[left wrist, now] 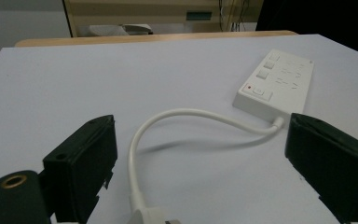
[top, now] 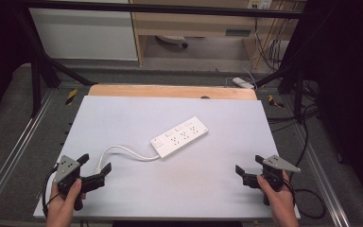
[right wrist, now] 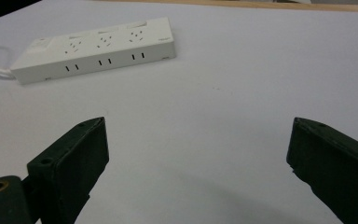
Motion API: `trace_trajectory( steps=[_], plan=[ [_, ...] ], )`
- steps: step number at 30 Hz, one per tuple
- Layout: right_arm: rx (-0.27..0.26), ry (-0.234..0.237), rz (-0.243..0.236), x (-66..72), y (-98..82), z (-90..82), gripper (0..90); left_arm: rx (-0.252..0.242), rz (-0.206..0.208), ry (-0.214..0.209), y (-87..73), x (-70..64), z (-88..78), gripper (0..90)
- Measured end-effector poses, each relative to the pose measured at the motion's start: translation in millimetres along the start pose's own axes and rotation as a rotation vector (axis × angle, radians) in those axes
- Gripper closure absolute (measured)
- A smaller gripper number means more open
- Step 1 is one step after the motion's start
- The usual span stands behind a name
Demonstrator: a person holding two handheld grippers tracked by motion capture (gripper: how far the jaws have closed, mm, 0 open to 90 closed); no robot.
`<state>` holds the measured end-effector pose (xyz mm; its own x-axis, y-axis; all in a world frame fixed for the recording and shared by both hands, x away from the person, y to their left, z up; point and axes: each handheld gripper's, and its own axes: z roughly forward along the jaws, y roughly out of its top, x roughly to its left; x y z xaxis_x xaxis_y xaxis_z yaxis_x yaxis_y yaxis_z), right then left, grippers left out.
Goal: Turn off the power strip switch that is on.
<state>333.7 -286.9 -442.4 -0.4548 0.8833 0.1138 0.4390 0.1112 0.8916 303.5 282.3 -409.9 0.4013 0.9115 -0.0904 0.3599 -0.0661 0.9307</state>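
lying diagonal, power strip point(top: 179, 136), cord point(top: 123, 152) near-left

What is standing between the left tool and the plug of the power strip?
Nothing visible. The plug lies on the bare white table directly between the open jaws of the left tool, and its cable curves away to the power strip.

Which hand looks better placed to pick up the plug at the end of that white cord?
Left, probably. The left gripper has its jaws open on either side of the plug, which lies just before it. The right gripper, also open, faces bare table, apart from the power strip.
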Motion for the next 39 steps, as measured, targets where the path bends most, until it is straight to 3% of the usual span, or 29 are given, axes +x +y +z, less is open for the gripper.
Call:
trace_trajectory(
  steps=[7,18,26,39],
  plan=[
    [0.002,0.001,-0.01,1.2,1.1,-2.0,6.8,0.002,-0.005,-0.004,-0.4,0.5,0.3,7.8],
    [-0.071,0.03,-0.043,6.6,8.3,-11.2,7.3,0.02,0.008,-0.007,-1.0,-2.0,3.2,5.5],
    [-0.109,0.022,-0.042,8.8,10.7,-13.4,5.9,0.027,0.002,0.001,-1.4,-1.4,4.4,5.5],
    [-0.113,0.065,-0.016,14.7,15.1,-16.7,3.6,0.035,0.013,-0.003,-1.9,-3.2,5.7,5.5]
  ],
)
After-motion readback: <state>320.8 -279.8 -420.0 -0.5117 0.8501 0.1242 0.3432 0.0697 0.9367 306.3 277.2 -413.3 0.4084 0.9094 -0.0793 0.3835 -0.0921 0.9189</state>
